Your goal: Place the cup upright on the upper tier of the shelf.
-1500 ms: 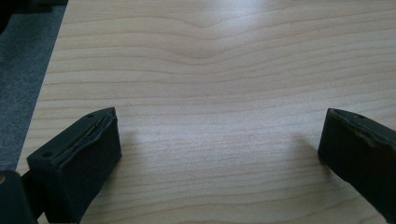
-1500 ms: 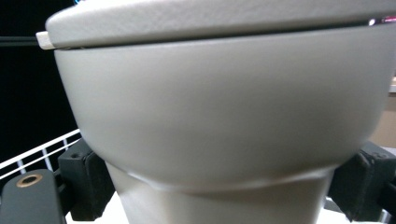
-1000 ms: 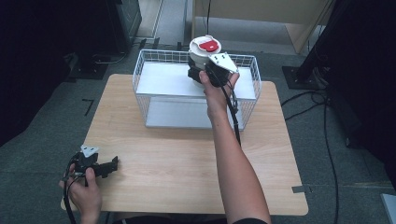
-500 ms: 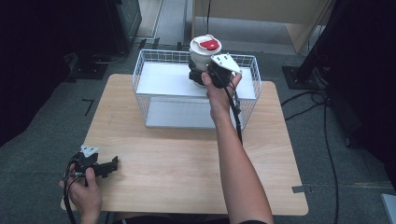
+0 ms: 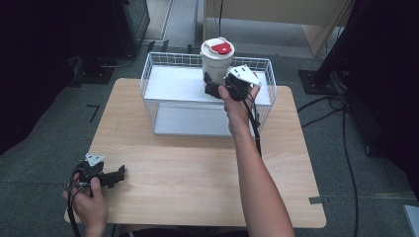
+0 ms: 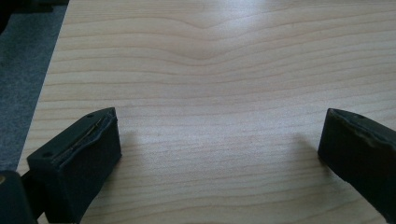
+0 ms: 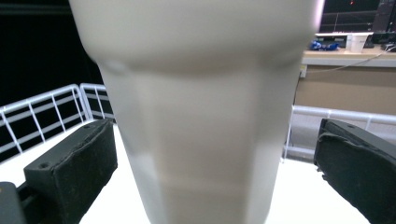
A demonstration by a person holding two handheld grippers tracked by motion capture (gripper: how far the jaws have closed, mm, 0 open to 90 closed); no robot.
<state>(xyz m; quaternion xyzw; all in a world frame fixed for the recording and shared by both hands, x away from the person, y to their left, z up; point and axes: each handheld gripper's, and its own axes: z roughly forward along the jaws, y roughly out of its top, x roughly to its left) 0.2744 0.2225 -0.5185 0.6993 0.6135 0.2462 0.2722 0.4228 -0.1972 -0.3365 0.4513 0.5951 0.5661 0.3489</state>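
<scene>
A tall white cup (image 5: 217, 59) with a white and red lid stands upright at the far side of the white wire basket (image 5: 146, 84). My right gripper (image 5: 213, 88) is at the cup's lower part, reaching over the basket. In the right gripper view the cup (image 7: 201, 116) sits between the jaws, and my right gripper (image 7: 215, 154) is open with a gap on each side. My left gripper (image 5: 118, 175) rests at the near left of the wooden table (image 5: 197, 168). Its jaws stand wide apart over bare wood, so the left gripper (image 6: 219, 154) is open and holds nothing.
The basket has a white floor (image 5: 178, 84) and sits at the far middle of the table. Dark stands and cables (image 5: 341, 108) lie on the floor at the right. The table's left edge (image 6: 51, 70) runs close to the left gripper.
The right hand and its gripper have shifted slightly right and toward the person. The cup has stayed in place. The left gripper has not moved.
</scene>
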